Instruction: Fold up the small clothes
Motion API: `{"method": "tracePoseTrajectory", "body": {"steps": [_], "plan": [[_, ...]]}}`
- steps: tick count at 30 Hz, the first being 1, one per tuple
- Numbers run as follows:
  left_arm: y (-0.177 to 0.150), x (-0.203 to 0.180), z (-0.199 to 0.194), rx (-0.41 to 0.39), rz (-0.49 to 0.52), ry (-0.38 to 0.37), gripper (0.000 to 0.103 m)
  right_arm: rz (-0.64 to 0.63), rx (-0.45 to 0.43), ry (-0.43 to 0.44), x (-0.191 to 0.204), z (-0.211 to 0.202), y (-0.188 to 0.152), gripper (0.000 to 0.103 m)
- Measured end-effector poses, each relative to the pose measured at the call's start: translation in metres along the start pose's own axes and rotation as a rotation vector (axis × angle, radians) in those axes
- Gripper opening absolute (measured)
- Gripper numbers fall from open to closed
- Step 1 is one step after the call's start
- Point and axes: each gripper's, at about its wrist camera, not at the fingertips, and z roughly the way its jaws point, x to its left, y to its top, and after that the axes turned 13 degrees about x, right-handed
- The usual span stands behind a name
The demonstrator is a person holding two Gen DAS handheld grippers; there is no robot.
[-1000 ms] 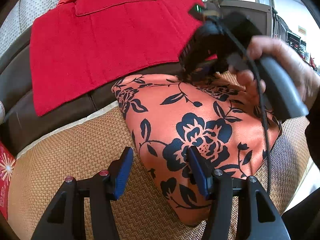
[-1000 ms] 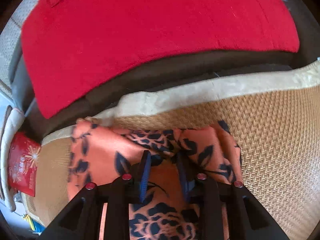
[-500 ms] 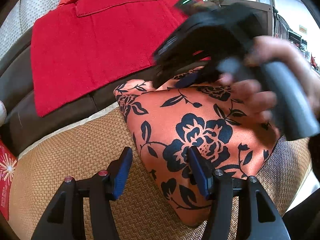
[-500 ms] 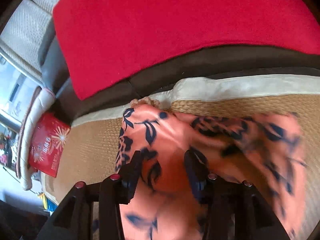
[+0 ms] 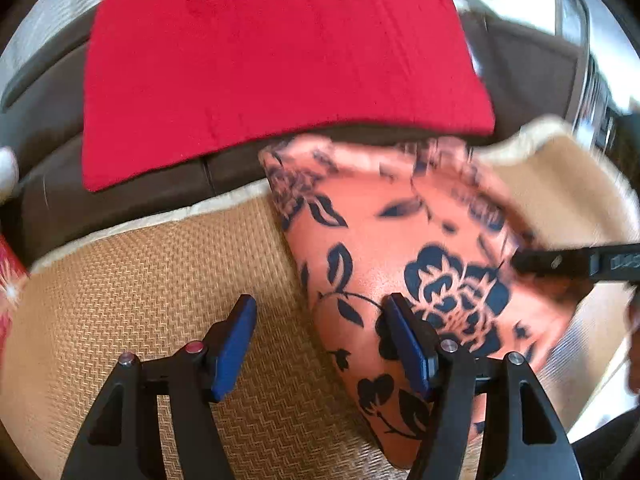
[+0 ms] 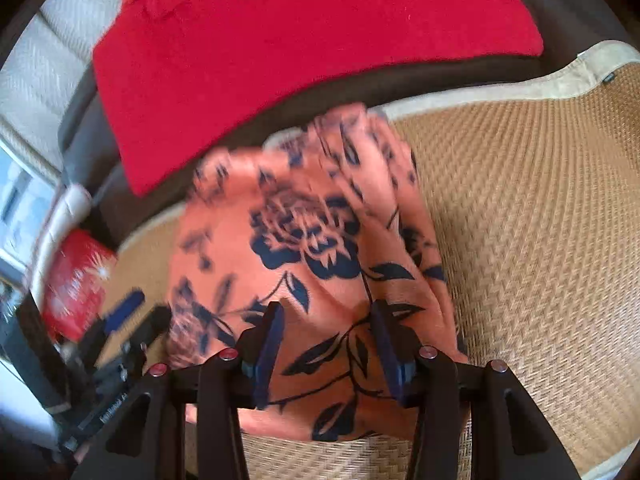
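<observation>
An orange garment with dark blue flowers (image 5: 408,248) lies folded on a woven tan mat (image 5: 132,280). My left gripper (image 5: 320,344) is open and empty, straddling the garment's left edge; its right finger sits over the cloth. In the right wrist view the garment (image 6: 304,240) lies under my right gripper (image 6: 326,344), which is open above it with nothing between its pads. A part of the right gripper (image 5: 580,264) shows at the right edge of the left wrist view. The left gripper (image 6: 116,344) shows blurred at the lower left of the right wrist view.
A red cloth (image 5: 272,64) hangs over the dark brown sofa back (image 5: 120,200) behind the mat; it also shows in the right wrist view (image 6: 304,40). A red packet (image 6: 76,284) lies at the left. The mat (image 6: 520,240) stretches to the right.
My right gripper let go of the garment's far edge, opened and pulled back towards the near right. The garment now lies flatter. My left gripper has barely moved.
</observation>
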Motion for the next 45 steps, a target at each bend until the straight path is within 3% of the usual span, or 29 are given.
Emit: {"method": "tracePoseTrajectory", "body": {"steps": [3, 6, 9, 11, 13, 16, 20, 24, 27, 33, 45], "plan": [[-0.001, -0.005, -0.003, -0.019, 0.03, 0.05, 0.068, -0.027, -0.001, -0.003, 0.001, -0.007, 0.001, 0.05], [-0.002, -0.002, -0.006, -0.025, 0.007, 0.035, 0.068, 0.02, -0.039, 0.072, -0.014, -0.029, 0.002, 0.05], [-0.005, 0.001, -0.018, -0.051, -0.006, 0.024, 0.068, 0.017, -0.084, 0.025, -0.016, -0.041, -0.001, 0.05], [-0.007, -0.001, -0.021, -0.052, 0.008, 0.029, 0.068, 0.032, -0.045, 0.027, -0.02, -0.032, 0.001, 0.05], [-0.009, -0.011, -0.015, -0.038, 0.038, 0.077, 0.068, 0.05, 0.021, -0.01, -0.023, -0.016, 0.005, 0.05], [-0.012, -0.021, -0.013, -0.06, 0.1, 0.148, 0.068, 0.049, -0.005, 0.008, -0.017, -0.028, 0.015, 0.051], [-0.012, -0.016, -0.012, -0.056, 0.091, 0.116, 0.069, 0.053, -0.099, 0.043, -0.013, -0.042, 0.033, 0.051], [-0.011, -0.015, -0.012, -0.054, 0.091, 0.106, 0.07, 0.069, 0.013, 0.041, -0.014, 0.001, 0.051, 0.051], [-0.01, -0.016, -0.013, -0.051, 0.089, 0.106, 0.07, 0.033, -0.006, 0.014, -0.006, -0.003, 0.053, 0.052], [-0.011, -0.017, -0.014, -0.055, 0.086, 0.112, 0.07, 0.088, -0.01, 0.105, -0.019, -0.008, 0.055, 0.053], [-0.01, -0.013, -0.013, -0.055, 0.064, 0.1, 0.072, 0.111, -0.03, 0.181, -0.031, -0.01, 0.048, 0.053]]}}
